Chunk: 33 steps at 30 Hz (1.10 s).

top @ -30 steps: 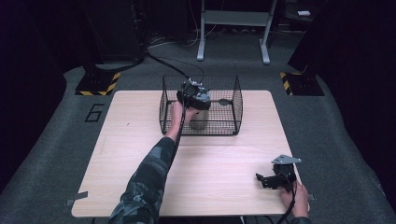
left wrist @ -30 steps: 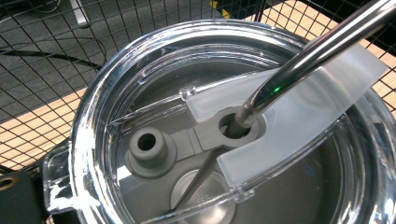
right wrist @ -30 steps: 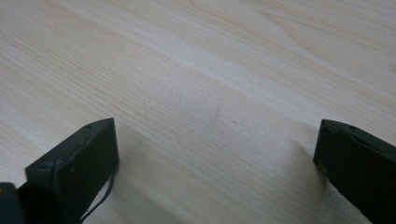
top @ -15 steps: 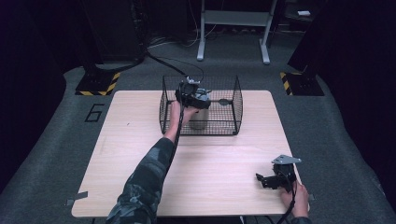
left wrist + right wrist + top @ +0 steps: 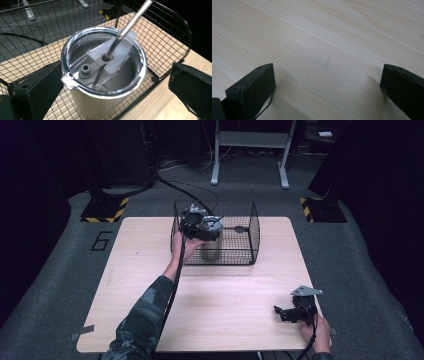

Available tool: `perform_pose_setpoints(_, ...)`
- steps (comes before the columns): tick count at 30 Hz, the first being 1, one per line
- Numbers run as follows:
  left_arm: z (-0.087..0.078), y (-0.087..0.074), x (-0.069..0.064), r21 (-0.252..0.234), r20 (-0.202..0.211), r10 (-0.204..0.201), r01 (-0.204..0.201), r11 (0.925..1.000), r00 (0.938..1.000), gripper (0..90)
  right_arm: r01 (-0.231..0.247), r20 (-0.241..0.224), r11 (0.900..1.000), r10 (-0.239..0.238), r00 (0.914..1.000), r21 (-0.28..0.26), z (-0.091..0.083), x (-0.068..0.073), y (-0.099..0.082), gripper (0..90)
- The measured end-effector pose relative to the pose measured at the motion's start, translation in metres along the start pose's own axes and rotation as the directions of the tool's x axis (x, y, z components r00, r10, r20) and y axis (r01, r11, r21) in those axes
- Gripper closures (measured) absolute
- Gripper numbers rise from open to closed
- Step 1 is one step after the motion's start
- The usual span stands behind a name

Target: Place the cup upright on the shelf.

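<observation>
A steel tumbler (image 5: pixel 100 100) with a clear lid and a metal straw (image 5: pixel 130 22) stands inside a black wire basket (image 5: pixel 247 240) at the table's far middle. My left gripper (image 5: pixel 202 225) hovers over the basket's left part, above the tumbler (image 5: pixel 211 251). In the left gripper view my left gripper (image 5: pixel 115 82) is open, its jaws on either side of the tumbler; the left jaw is near the rim and the right jaw stands well clear. My right gripper (image 5: pixel 283 312) rests open near the table's front right corner, with bare wood between the jaws of my right gripper (image 5: pixel 327 80).
The wooden table (image 5: pixel 225 310) stands on a grey carpeted floor. The basket's wire walls (image 5: pixel 162 37) rise around the tumbler on all sides. A metal stand (image 5: pixel 250 140) and cables lie on the floor beyond the table.
My left gripper has shifted only slightly over the tumbler. The right gripper has not moved.
</observation>
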State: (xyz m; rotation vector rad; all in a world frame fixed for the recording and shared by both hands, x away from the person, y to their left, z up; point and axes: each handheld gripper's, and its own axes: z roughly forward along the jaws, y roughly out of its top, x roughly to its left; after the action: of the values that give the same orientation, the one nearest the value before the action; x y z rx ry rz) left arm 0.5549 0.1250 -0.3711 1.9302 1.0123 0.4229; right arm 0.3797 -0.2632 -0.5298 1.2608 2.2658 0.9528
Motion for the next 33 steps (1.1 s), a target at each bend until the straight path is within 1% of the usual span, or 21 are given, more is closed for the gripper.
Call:
perform_pose_setpoints(1, -0.003, 0.001, 0.0, 0.003, 0.002, 0.019, -0.019, 0.9998, 0.9998, 0.0, 0.0, 0.0, 1.0, 0.0, 1.0, 0.0, 0.0, 0.0, 0.0, 0.0)
perform_pose_setpoints(4, -0.01, 0.002, -0.002, -0.029, 0.021, 0.017, -0.016, 0.9995, 0.9996, 0.0, 0.0, 0.0, 1.0, 0.0, 1.0, 0.0, 0.0, 0.0, 0.0, 0.0)
perform_pose_setpoints(9, -0.024, 0.003, -0.011, -0.048, 0.018, 0.055, -0.054, 0.9974, 0.9983, 0.0, 0.0, 0.0, 1.0, 0.0, 1.0, 0.0, 0.0, 0.0, 0.0, 0.0)
perform_pose_setpoints(10, -0.028, 0.003, -0.013, -0.049, 0.022, 0.063, -0.062, 0.9969, 0.9978, 0.0, 0.0, 0.0, 1.0, 0.0, 1.0, 0.0, 0.0, 0.0, 0.0, 0.0)
perform_pose_setpoints(13, -0.04, 0.001, -0.016, -0.052, 0.017, 0.081, -0.08, 0.9954, 0.9966, 0.0, 0.0, 0.0, 1.0, 0.0, 1.0, 0.0, 0.0, 0.0, 0.0, 0.0)
perform_pose_setpoints(17, -0.058, -0.007, -0.018, -0.053, 0.014, 0.103, -0.102, 0.9934, 0.9946, 0.0, 0.0, 0.0, 1.0, 0.0, 1.0, 0.0, 0.0, 0.0, 0.0, 0.0)
perform_pose_setpoints(18, -0.064, -0.01, -0.019, -0.057, 0.007, 0.109, -0.108, 0.9925, 0.9941, 0.0, 0.0, 0.0, 1.0, 0.0, 1.0, 0.0, 0.0, 0.0, 0.0, 0.0)
perform_pose_setpoints(21, -0.079, -0.021, -0.02, -0.044, -0.007, 0.136, -0.136, 0.9897, 0.9906, 0.0, 0.0, 0.0, 1.0, 0.0, 1.0, 0.001, 0.0, 0.0, 0.0, 0.0)
perform_pose_setpoints(25, -0.096, -0.038, -0.019, -0.035, -0.017, 0.157, -0.158, 0.9869, 0.9874, 0.0, 0.0, 0.0, 1.0, 0.0, 1.0, 0.001, 0.0, 0.0, 0.0, 0.0)
perform_pose_setpoints(28, -0.108, -0.053, -0.015, -0.034, -0.024, 0.153, -0.154, 0.9875, 0.9879, 0.0, 0.0, 0.0, 1.0, 0.0, 1.0, 0.001, 0.0, 0.0, 0.0, 0.0)
perform_pose_setpoints(33, -0.119, -0.082, -0.01, -0.003, -0.035, 0.145, -0.146, 0.9893, 0.9887, 0.0, -0.003, 0.002, 1.0, 0.003, 1.0, 0.002, 0.0, 0.0, 0.0, 0.0)
